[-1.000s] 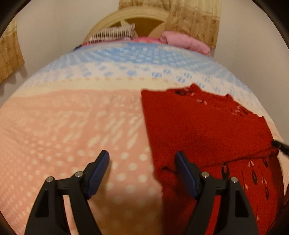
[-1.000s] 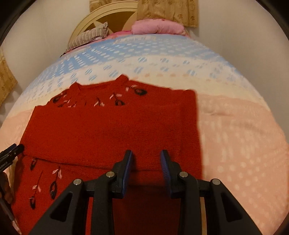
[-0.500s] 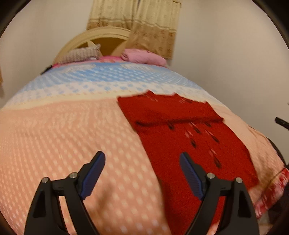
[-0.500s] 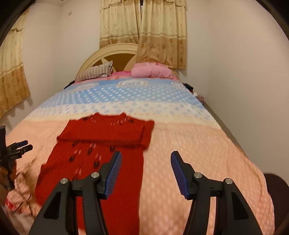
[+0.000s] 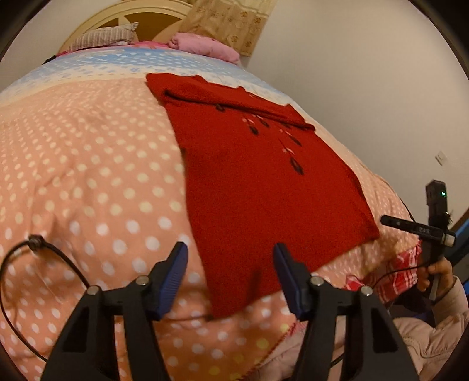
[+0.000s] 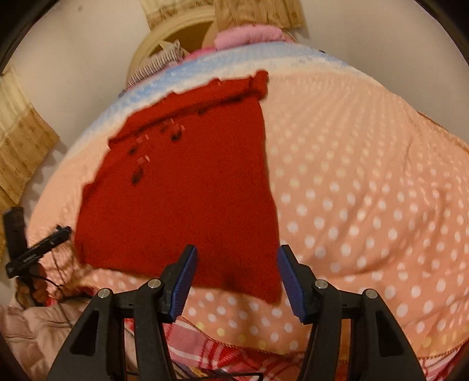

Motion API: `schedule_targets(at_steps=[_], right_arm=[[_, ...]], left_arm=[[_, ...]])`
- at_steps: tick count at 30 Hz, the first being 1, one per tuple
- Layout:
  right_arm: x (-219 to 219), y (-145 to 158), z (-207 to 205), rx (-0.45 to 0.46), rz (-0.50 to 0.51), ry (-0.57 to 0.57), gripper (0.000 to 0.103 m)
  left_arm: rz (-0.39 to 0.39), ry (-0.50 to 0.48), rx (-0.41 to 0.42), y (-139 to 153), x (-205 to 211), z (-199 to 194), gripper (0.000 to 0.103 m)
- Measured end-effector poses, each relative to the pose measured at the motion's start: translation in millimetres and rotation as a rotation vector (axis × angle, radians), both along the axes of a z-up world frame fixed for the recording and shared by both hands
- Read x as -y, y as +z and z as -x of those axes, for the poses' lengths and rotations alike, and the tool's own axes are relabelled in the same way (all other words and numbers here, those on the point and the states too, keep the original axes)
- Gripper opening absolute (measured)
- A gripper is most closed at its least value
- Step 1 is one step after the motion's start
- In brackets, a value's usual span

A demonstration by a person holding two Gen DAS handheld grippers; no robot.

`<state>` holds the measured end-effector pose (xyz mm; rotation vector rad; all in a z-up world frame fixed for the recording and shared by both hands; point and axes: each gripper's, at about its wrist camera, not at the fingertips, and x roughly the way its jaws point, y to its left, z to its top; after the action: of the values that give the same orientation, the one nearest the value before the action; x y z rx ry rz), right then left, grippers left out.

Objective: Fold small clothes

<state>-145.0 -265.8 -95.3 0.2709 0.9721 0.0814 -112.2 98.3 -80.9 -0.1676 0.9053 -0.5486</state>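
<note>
A red knitted sweater [image 5: 258, 187] [image 6: 181, 199] with small dark motifs lies flat on the pink dotted bedspread [image 5: 88, 175], its sleeves folded across the chest at the far end. My left gripper [image 5: 230, 275] hovers over the hem's near left corner. Its jaws are closing, with the corner below the gap and the pads not touching it. My right gripper [image 6: 236, 278] stands open over the hem's near right corner, also without touching. Each gripper shows at the edge of the other view: the right gripper [image 5: 416, 228] in a hand, the left gripper [image 6: 38, 249].
Striped and pink pillows [image 5: 205, 47] lie by a cream headboard [image 5: 126, 14] at the far end. A black cable [image 5: 35, 243] loops on the bedspread at the left. A red plaid blanket [image 6: 228, 351] hangs over the near edge, with a person's pink sleeve [image 5: 433, 337] beside it.
Both grippers drew back from the folded sleeves to the hem at the near edge. The right jaws went from narrow to wide; the left jaws came closer together. The sweater has not moved.
</note>
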Motion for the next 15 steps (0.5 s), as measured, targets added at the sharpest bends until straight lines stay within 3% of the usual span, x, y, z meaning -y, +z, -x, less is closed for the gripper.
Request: schedule_targets(at_steps=[5,10,15], right_arm=[[-0.5,-12.2,2.5,-0.033,-0.072,0.001,0.058],[1.4,-14.6,3.9,-0.041,-0.004,-0.037,0.058],[15.2,-18.1,3.6,-0.041,-0.047,-0.067,0.058]], left_arm=[[0.008,-0.011,-0.025,-3.0,0.1,2.8,0.062],[0.017,0.004,-0.044,-5.5,-8.4,6.4,0.067],[0.01,-0.043,-0.063,-11.9,1.1,7.4,0.069]])
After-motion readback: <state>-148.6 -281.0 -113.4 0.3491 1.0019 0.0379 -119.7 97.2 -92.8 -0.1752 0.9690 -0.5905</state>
